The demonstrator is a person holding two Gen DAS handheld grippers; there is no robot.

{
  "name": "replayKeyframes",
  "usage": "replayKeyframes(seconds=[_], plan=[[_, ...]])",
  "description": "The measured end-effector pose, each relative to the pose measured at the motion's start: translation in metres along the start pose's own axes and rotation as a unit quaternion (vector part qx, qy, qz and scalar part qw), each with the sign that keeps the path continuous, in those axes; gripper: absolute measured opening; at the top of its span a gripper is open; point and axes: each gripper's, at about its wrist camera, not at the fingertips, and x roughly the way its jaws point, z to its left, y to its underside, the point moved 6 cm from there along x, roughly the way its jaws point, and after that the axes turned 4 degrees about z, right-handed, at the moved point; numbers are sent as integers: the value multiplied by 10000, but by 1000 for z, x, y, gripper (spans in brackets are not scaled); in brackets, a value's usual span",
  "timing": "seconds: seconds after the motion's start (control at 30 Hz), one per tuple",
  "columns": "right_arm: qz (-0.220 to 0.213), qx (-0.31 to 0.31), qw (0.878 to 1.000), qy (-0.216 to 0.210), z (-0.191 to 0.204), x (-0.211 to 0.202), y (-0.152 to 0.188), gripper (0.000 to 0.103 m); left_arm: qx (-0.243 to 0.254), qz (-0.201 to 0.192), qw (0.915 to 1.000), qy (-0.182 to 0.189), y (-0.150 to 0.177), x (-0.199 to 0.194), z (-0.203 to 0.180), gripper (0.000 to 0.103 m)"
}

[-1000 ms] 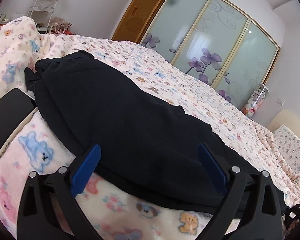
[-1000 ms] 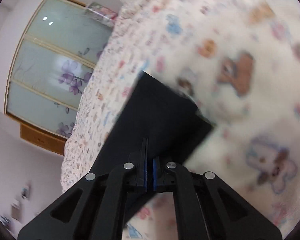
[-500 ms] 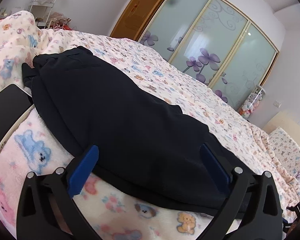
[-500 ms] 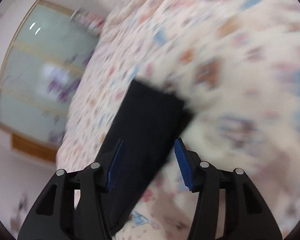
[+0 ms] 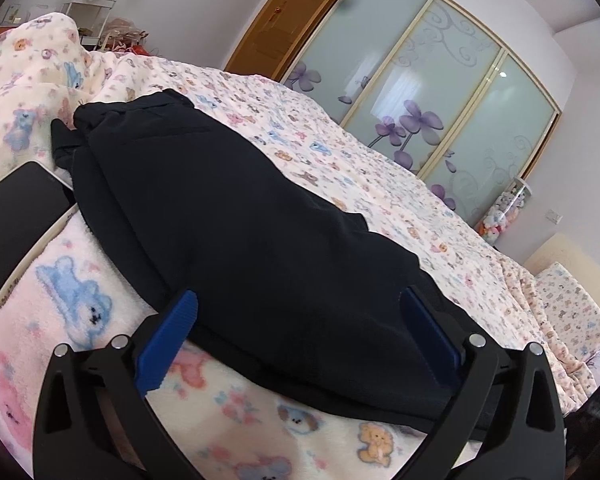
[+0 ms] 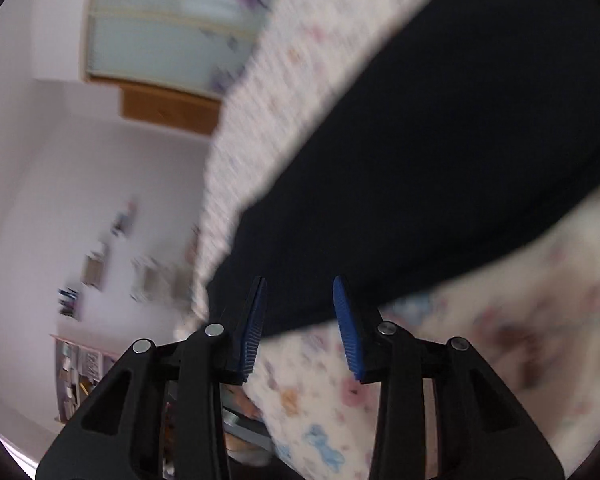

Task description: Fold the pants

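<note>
Right wrist view: the right gripper [image 6: 300,320] has just been closing its jaws partway, yet they stand apart with nothing pinched, poised at the near edge of the dark pants [image 6: 440,152] on the bear-print blanket [image 6: 500,360]. In the left wrist view, the left gripper [image 5: 300,332] gapes wide over the pants' lower edge, pressing nothing. Seemingly between folds, the next move calls for seating pads around a hem before clamping.

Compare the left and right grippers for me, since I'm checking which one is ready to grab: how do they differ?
The left gripper is spread wide, straddling the black pants; the right gripper gapes narrower, having just been closing, pressing nothing. The left view is sharp; the right is blurred. Both have blue pads.
</note>
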Motion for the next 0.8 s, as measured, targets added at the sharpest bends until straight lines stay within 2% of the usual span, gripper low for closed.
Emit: replayKeyframes(seconds=[0.27, 0.47, 0.5, 0.53, 0.6, 0.73, 0.8], plan=[[-95, 415, 9985, 345, -23, 6, -2, 37, -75, 34, 10000, 26, -1, 1, 4, 101], [-471, 811, 9953, 250, -31, 7, -7, 36, -66, 40, 10000, 21, -1, 1, 5, 101], [-557, 728, 9953, 320, -30, 6, -9, 25, -63, 40, 10000, 24, -1, 1, 5, 101], [-660, 551, 9952, 460, -28, 8, -10, 8, -68, 35, 10000, 36, -1, 0, 6, 101], [-745, 455, 9954, 407, -25, 7, -8, 5, -84, 33, 9999, 57, -1, 0, 5, 101], [-923, -201, 9955, 80, 7, -10, -2, 5, -166, -6, 9998, 130, -3, -2, 8, 101], [-950, -415, 9945, 153, 12, -21, 2, 4, -246, -60, 9997, 70, -5, -4, 12, 101]])
